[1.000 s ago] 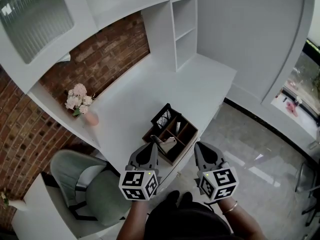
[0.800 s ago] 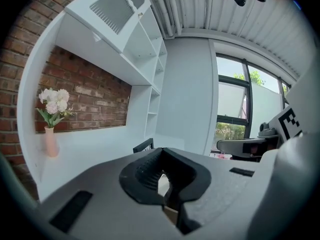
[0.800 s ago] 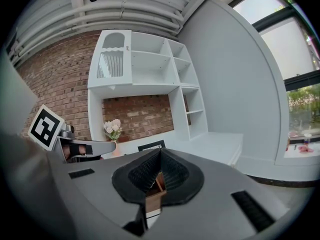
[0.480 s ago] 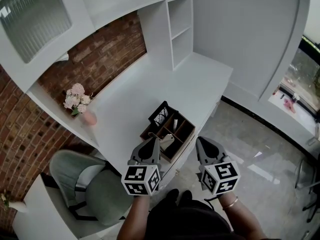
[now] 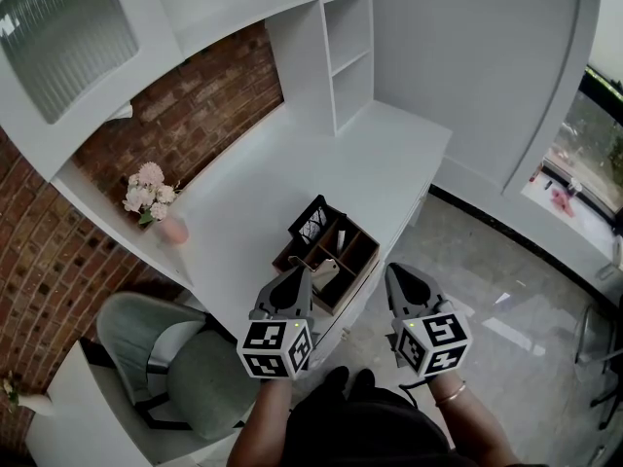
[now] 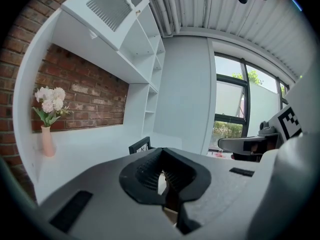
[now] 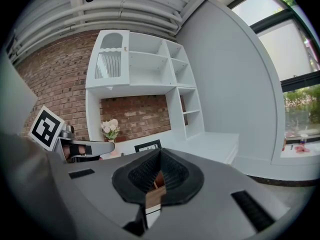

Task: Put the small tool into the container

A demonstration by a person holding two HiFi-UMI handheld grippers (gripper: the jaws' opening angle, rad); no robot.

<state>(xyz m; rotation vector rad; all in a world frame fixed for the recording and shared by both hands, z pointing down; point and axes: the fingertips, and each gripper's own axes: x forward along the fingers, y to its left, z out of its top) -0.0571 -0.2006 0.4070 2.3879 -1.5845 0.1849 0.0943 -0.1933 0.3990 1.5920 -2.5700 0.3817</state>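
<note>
Small tool (image 5: pixel 326 269) in container (image 5: pixel 362 253), just beside left claw (image 5: pixel 299 273) tip.

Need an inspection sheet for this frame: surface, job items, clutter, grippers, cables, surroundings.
Surface: white desk, mostly bare.
Job's things: brown wooden compartment organizer at the desk's near edge. A small pale grey tool lies in its near side; can't tell if it is fully seated.
Clutter: black mesh holder at the organizer's back; pink vase of pale flowers on the side ledge.
Grippers: left gripper just short of the organizer, jaws together, empty. Right gripper off the desk edge, jaws together, empty.
Cables: nothing seen.
Surroundings: red brick wall, white shelving, green chair.
</note>
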